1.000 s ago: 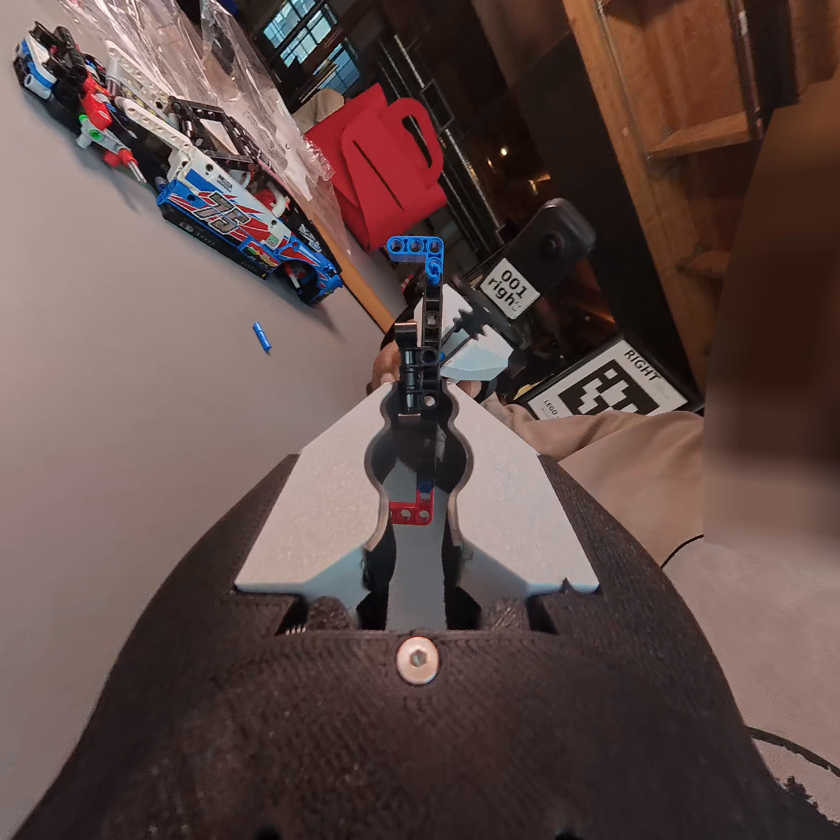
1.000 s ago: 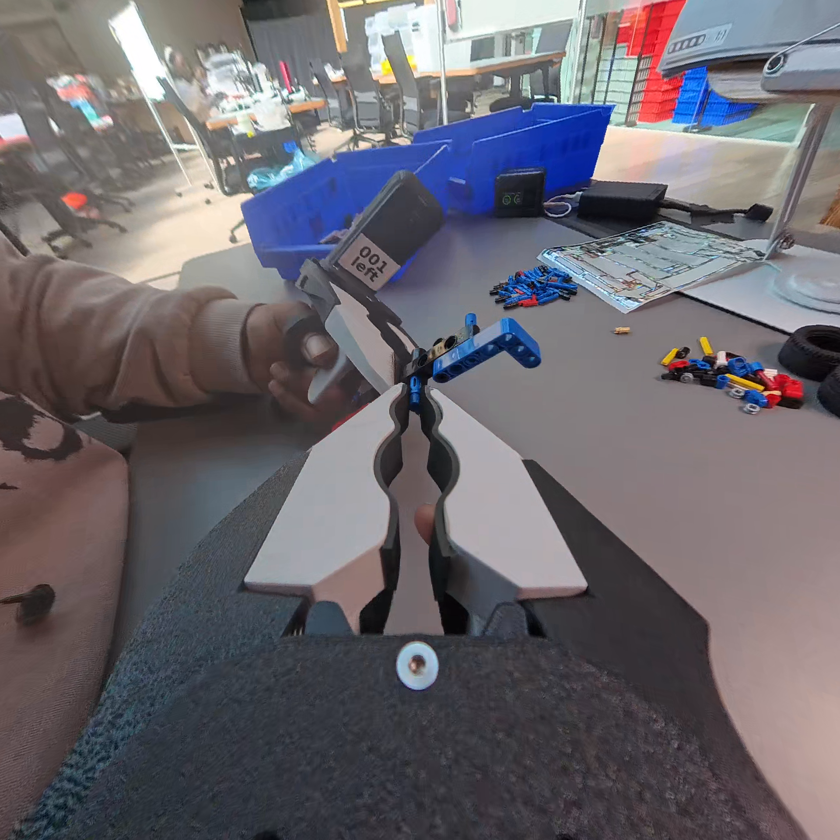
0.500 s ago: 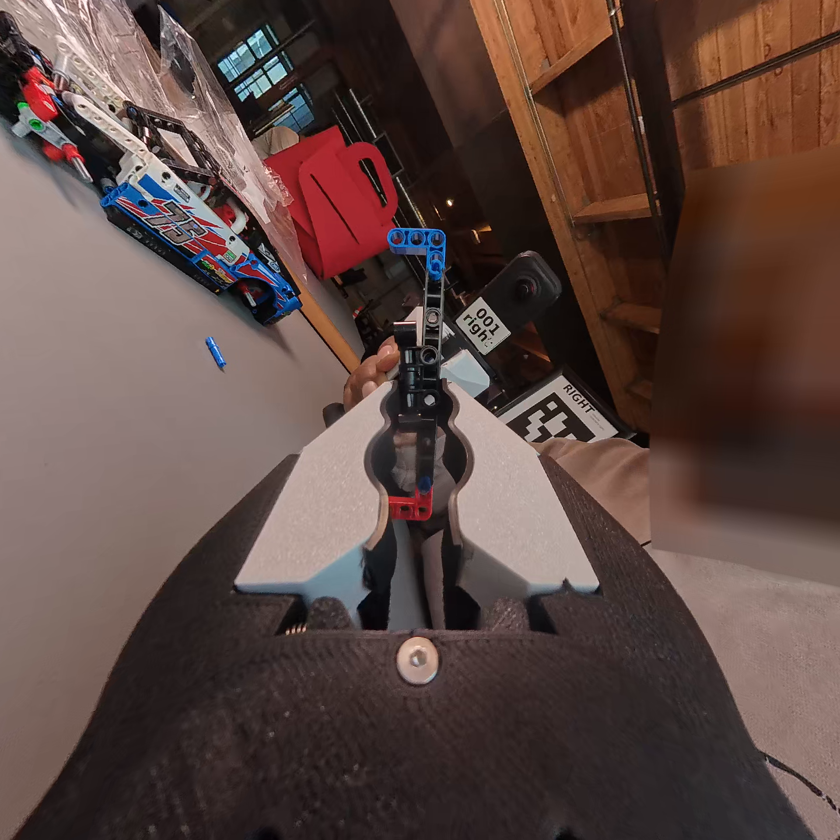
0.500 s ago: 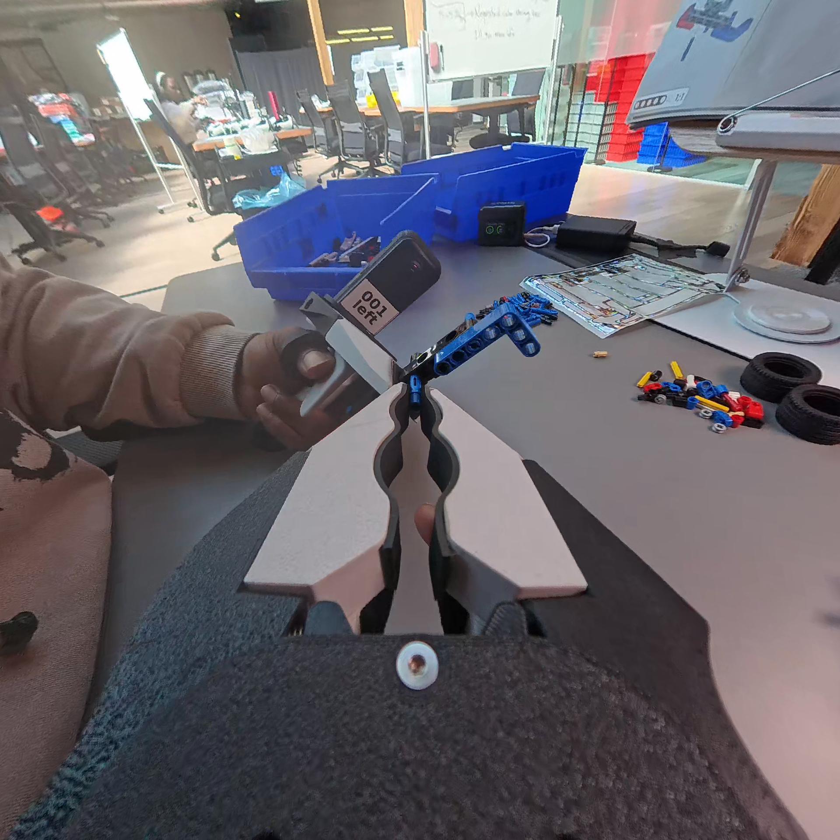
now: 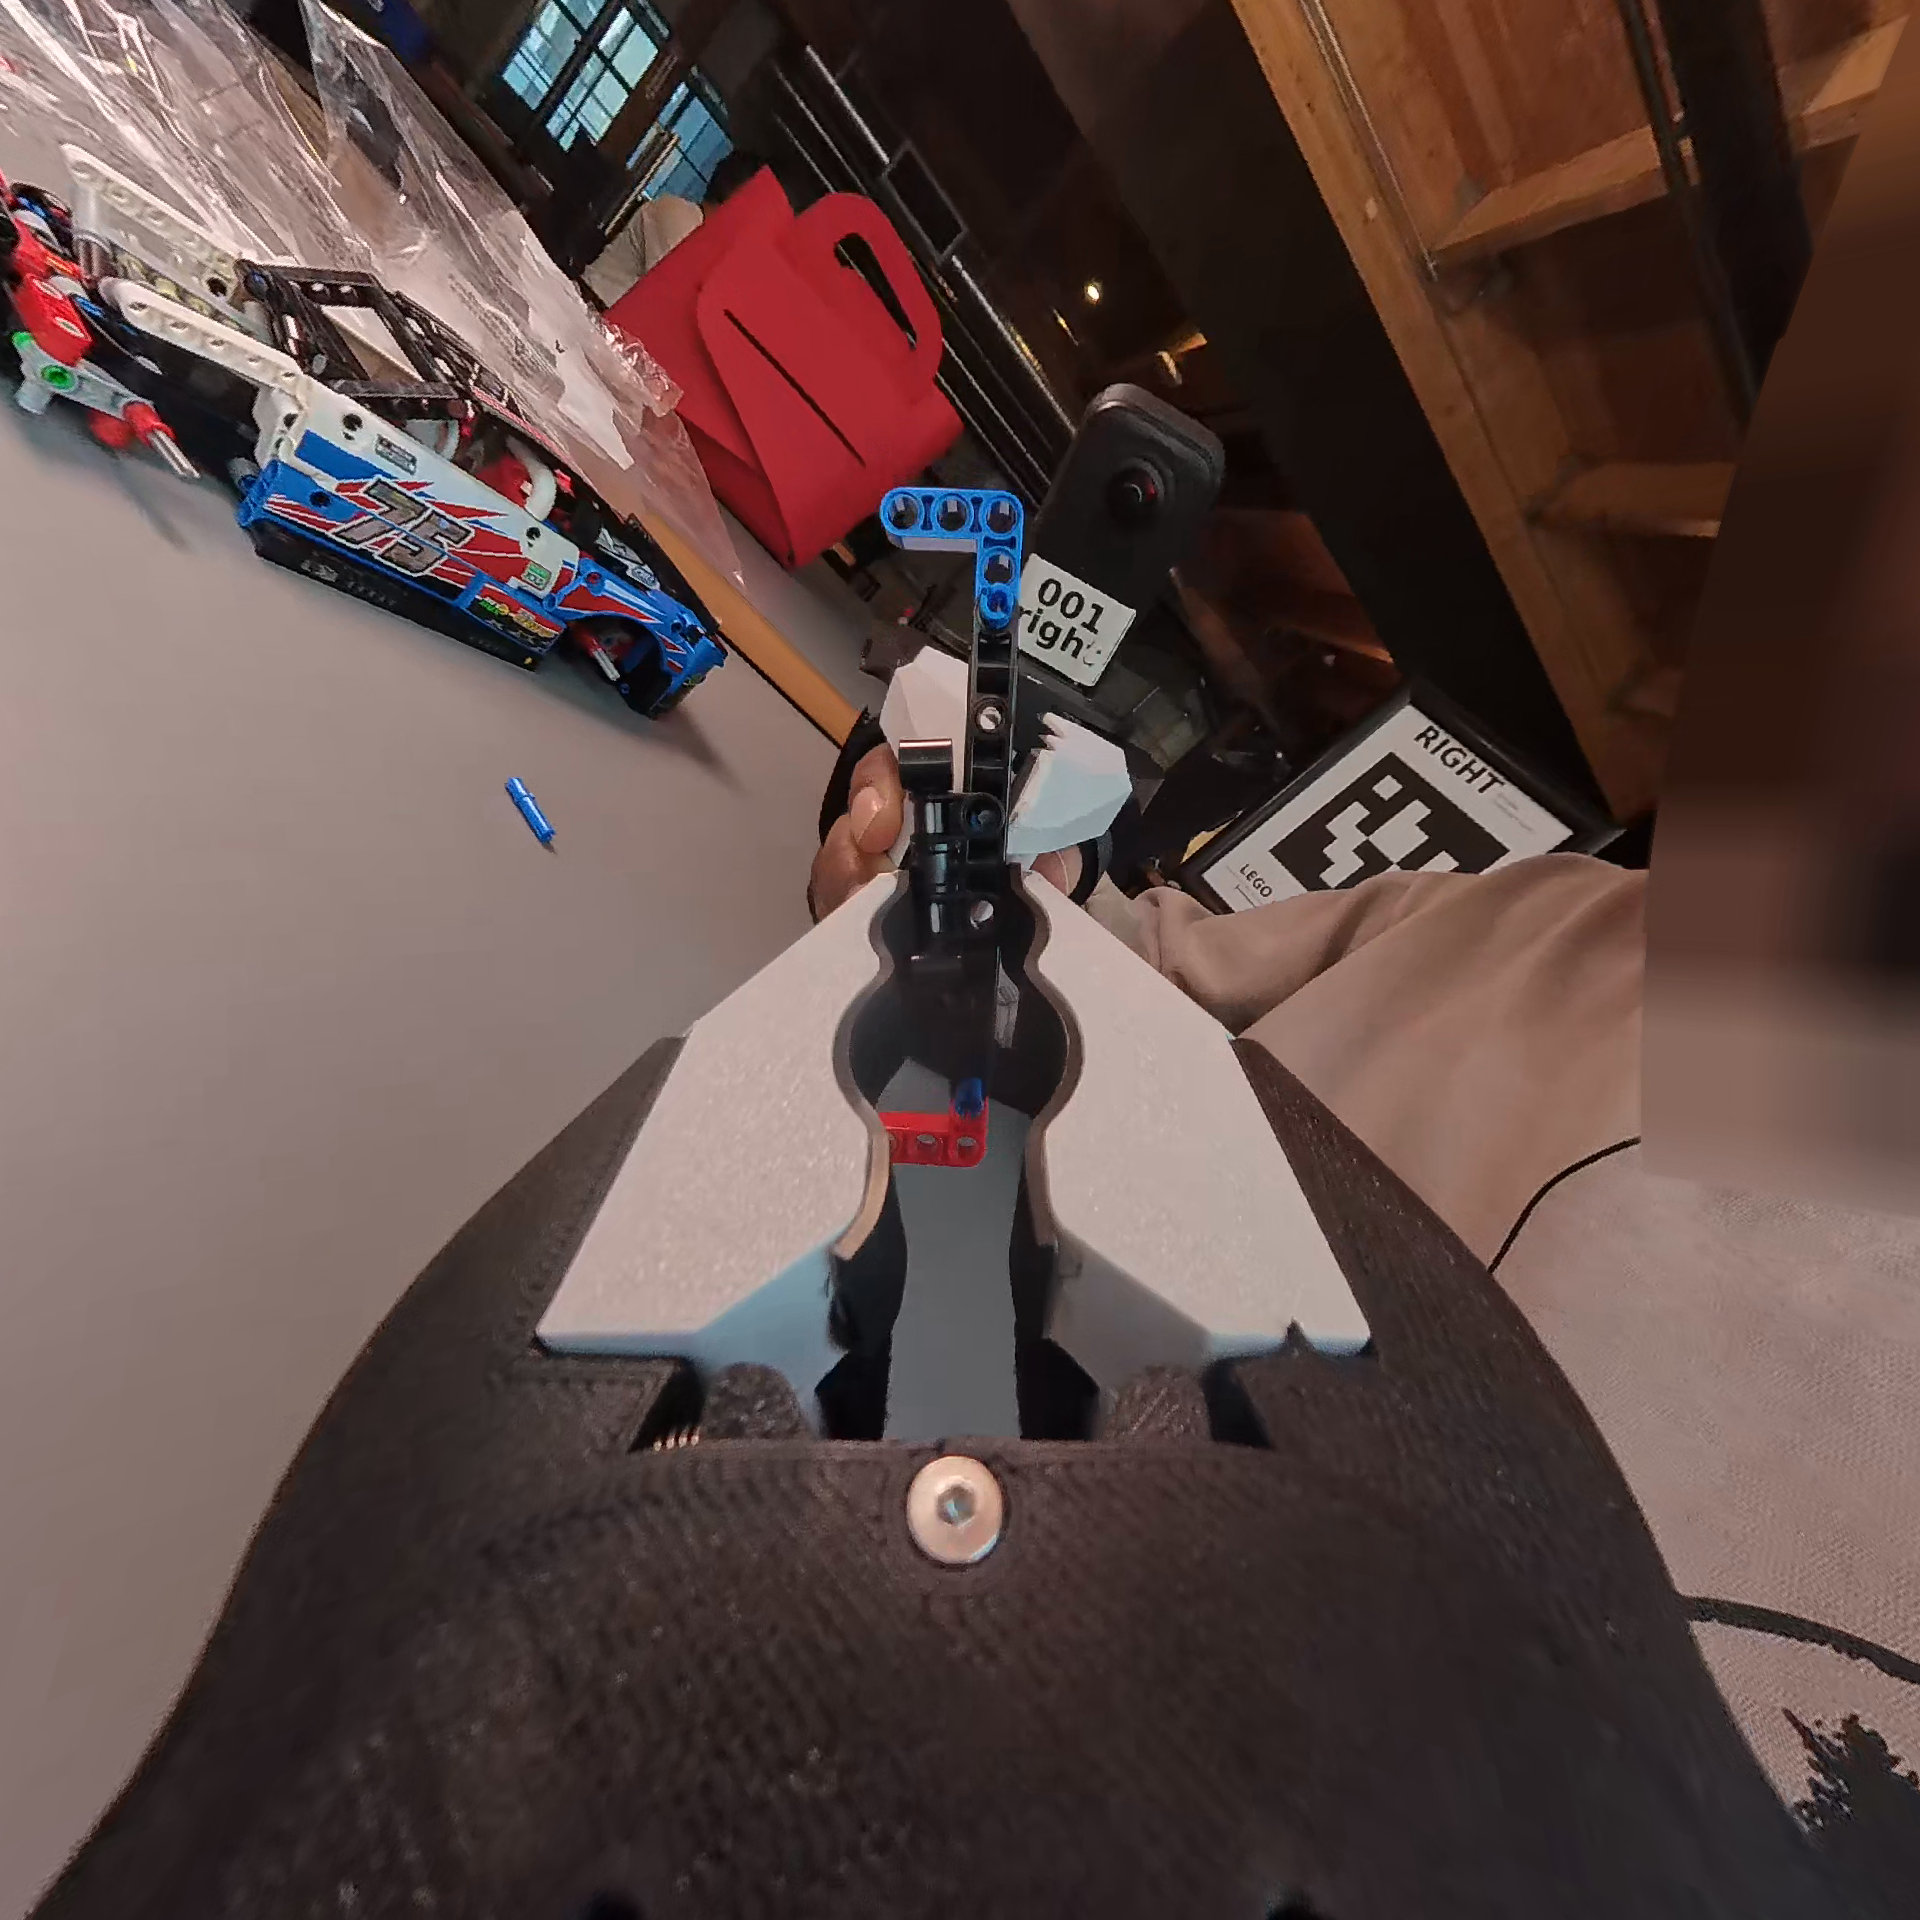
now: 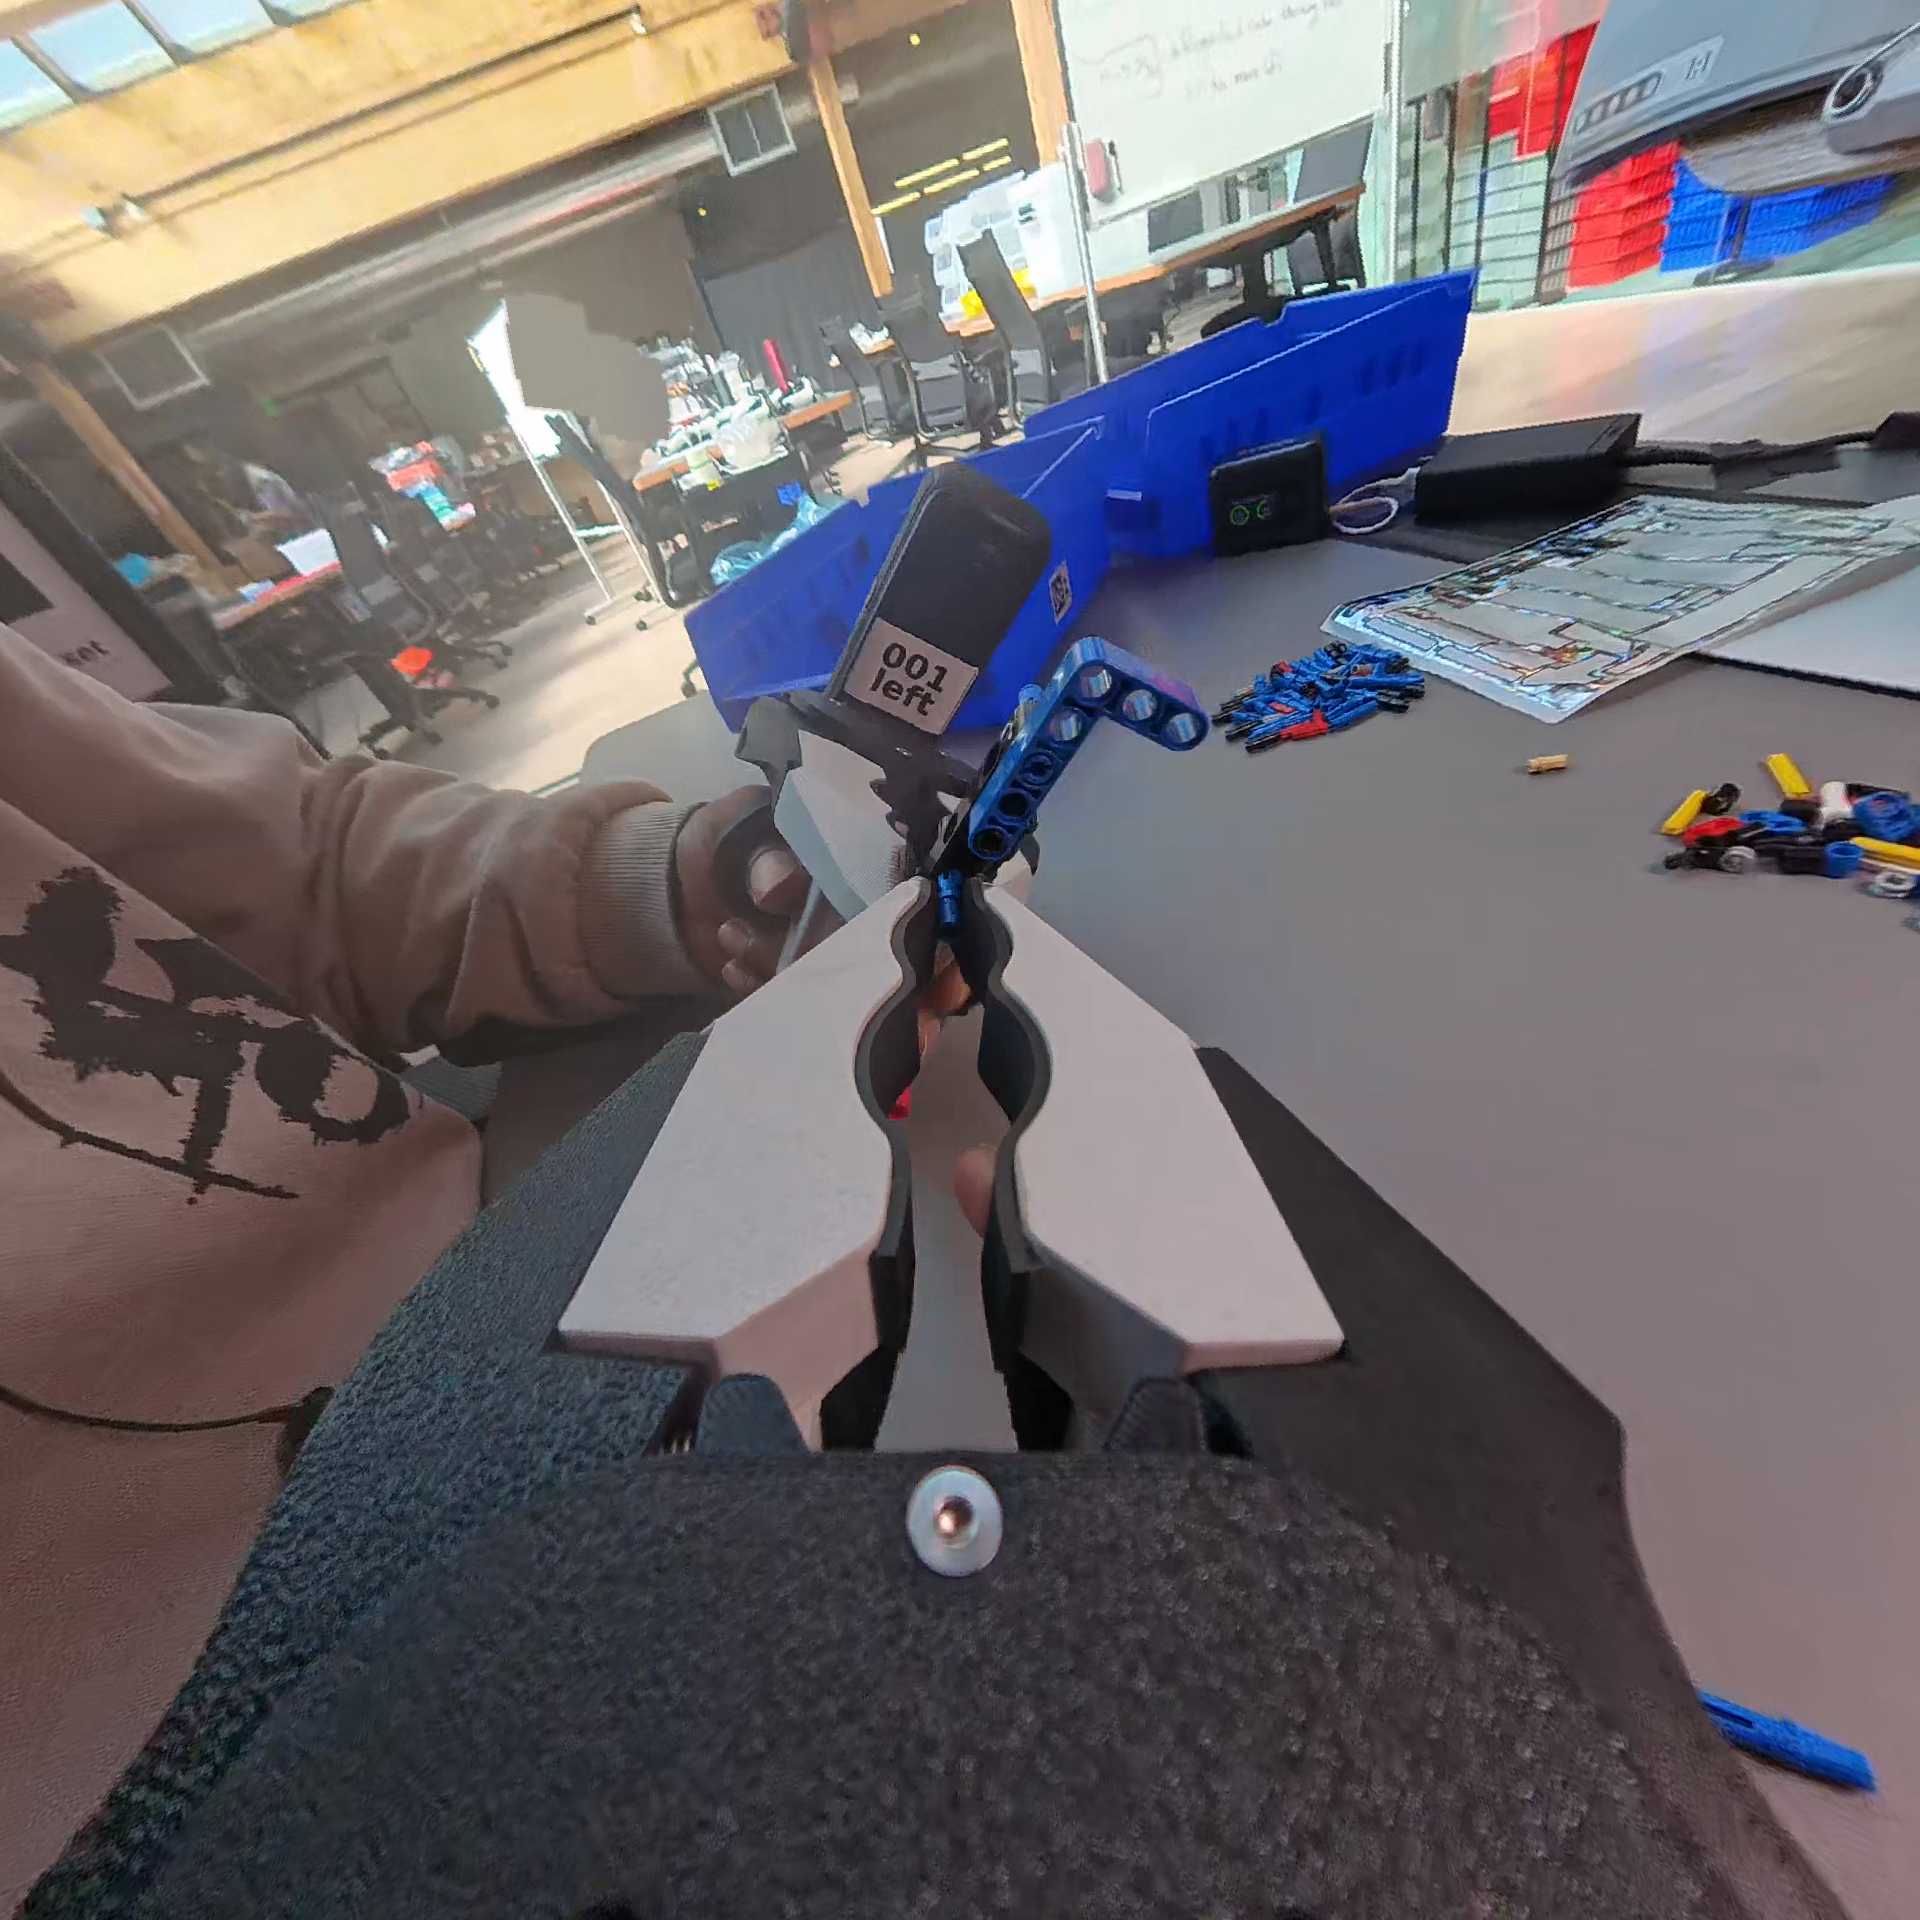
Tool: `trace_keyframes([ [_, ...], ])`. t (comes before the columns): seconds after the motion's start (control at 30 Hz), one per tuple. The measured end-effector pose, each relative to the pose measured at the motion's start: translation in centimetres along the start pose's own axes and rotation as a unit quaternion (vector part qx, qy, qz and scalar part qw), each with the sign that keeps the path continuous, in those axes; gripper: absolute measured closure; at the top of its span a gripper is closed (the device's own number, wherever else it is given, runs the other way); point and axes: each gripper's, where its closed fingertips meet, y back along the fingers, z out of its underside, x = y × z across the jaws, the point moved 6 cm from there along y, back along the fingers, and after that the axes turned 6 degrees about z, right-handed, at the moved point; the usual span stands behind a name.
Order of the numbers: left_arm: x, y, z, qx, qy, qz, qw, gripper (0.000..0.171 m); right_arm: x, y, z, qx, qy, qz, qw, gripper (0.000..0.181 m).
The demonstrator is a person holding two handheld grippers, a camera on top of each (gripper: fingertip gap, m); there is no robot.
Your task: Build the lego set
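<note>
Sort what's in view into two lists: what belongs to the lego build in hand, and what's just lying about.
In the job:
- left gripper, shut on the black-and-blue lego subassembly
- right gripper, shut on a small blue pin
- part-built race car
- instruction sheet
- loose parts pile
- blue pin heap

Lying about:
- blue bins
- red bag
- plastic bags
- black power brick

Bare grey table point(image 6: 1455, 1091) fills the centre right of the right wrist view; loose pieces point(image 6: 1808, 826) crowd its right edge, blue bins point(image 6: 1195, 488) and an instruction sheet point(image 6: 1621, 592) block the upper right.
</note>
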Motion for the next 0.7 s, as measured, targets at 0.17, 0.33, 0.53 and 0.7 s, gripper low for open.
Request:
trace_keyframes([
  [0.17,0.4,-0.1,-0.9,0.002,-0.043,-0.014,0.999,0.157,0.4,-0.2,-0.3,0.034,-0.047,-0.044,0.997,0.178],
  [0.33,0.7,0.4,-1.6,0.023,-0.062,-0.026,0.997,0.157,0.9,0.6,-0.9,0.054,-0.03,-0.046,0.997,0.169],
  [0.53,1.1,0.2,-1.1,0.012,-0.067,-0.024,0.997,0.157,0.4,0.3,-0.7,0.047,-0.017,-0.05,0.997,0.179],
  [0.7,1.3,0.2,-0.5,-0.024,-0.073,-0.035,0.996,0.157,0.1,0.3,-0.3,0.029,0.0,-0.059,0.998,0.18],
])
